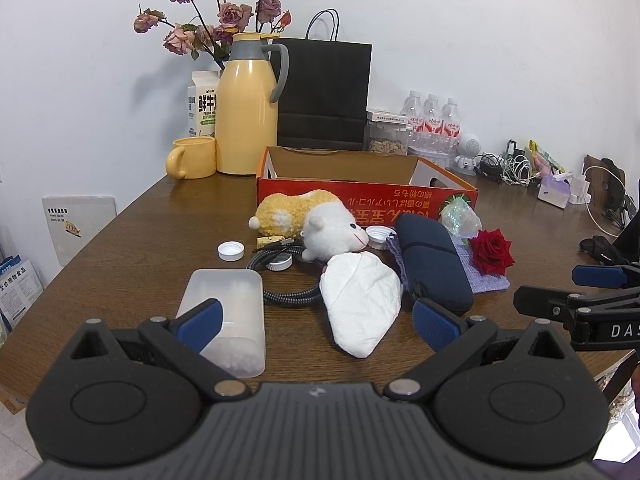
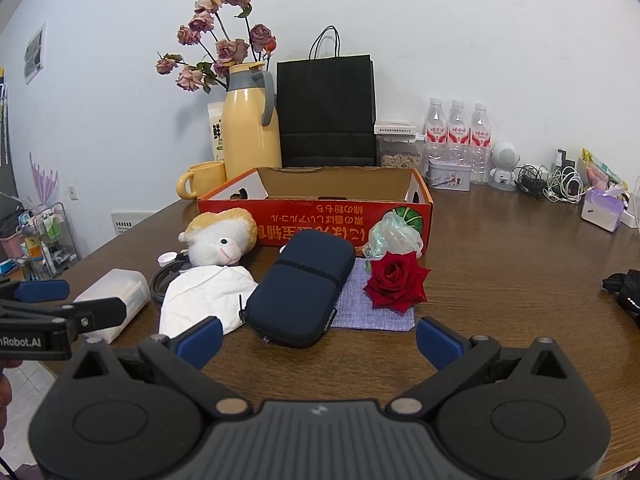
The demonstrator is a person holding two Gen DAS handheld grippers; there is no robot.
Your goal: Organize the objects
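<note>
Left claw (image 1: 318, 320): jaws spread wide, gripping nothing, hovering low over the near edge of the desk (image 1: 160, 224); the translucent plastic box (image 1: 226, 318) sits just ahead of its left finger
Right claw (image 2: 320, 338): also wide open and empty, facing the navy zip case (image 2: 300, 288)
Cardboard box (image 2: 340, 188): red-orange sides, open top, standing behind the loose items, nothing visible inside from these angles
Plush sheep (image 1: 312, 220): lying against the front of the box, white head toward the claws
White crumpled cloth (image 1: 358, 300): between plastic box and navy case, touching the case's side
Red rose (image 2: 394, 282): resting on the lilac knitted mat (image 2: 372, 312), the navy case overlapping the mat's left part
Bottle caps (image 1: 231, 250): scattered near the sheep, beside a coiled braided cable (image 1: 288, 290)
Back of desk: yellow thermos (image 1: 248, 112), yellow mug (image 1: 192, 158), black paper bag (image 1: 324, 96)
</note>
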